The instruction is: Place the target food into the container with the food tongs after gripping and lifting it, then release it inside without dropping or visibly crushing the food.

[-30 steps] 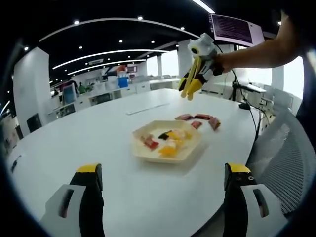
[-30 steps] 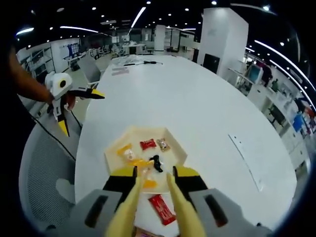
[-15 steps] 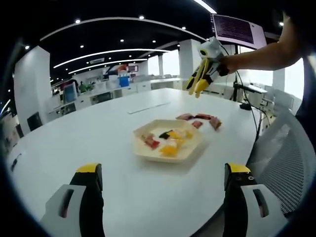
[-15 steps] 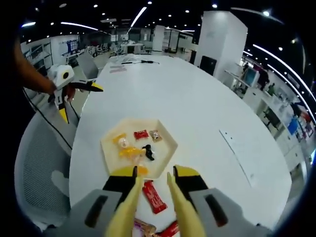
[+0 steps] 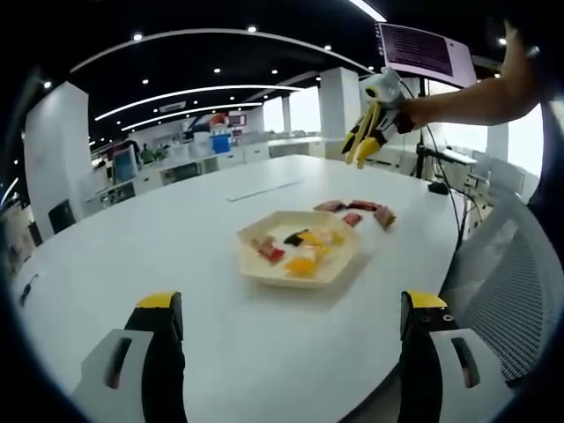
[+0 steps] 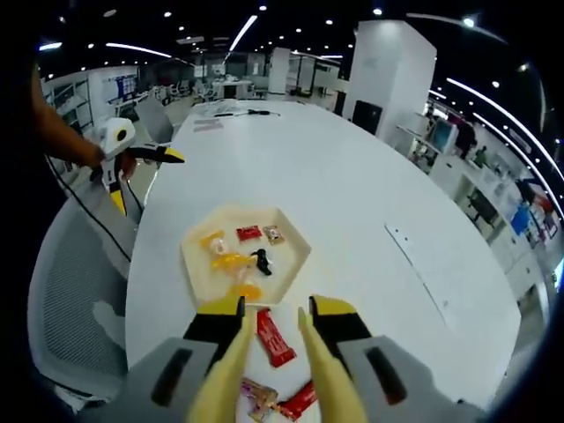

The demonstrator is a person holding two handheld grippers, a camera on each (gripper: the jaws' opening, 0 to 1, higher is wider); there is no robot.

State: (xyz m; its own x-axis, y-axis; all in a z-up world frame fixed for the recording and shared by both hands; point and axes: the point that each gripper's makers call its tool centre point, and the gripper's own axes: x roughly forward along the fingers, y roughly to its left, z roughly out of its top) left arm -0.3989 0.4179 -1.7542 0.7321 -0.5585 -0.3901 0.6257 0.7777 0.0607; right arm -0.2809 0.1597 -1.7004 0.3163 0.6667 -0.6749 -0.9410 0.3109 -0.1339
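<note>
Setting: open-plan office hall, ceiling strip lights and spotlights, white pillars, desks at the far walls.

Counter: large, white, oval; carries all items below. A mesh-backed chair stands at its edge.

Container: pale hexagonal tray near the counter's middle, seen also in the right gripper view. Holds several wrapped food pieces, red, orange, yellow and one black.

Loose food: a cluster of red and brown wrapped pieces on the counter just beside the tray, outside it. In the right gripper view one red wrapped bar lies between the tong blades' lines, with further pieces nearer the camera.

Left gripper: jaws spread wide apart, nothing between them, low over the counter edge, well short of the tray. Visible from the other side as well, held by a hand.

Right gripper: carries yellow food tongs; blades parted, holding nothing, raised above the loose pieces. Seen aloft in the left gripper view, held by an outstretched arm.
</note>
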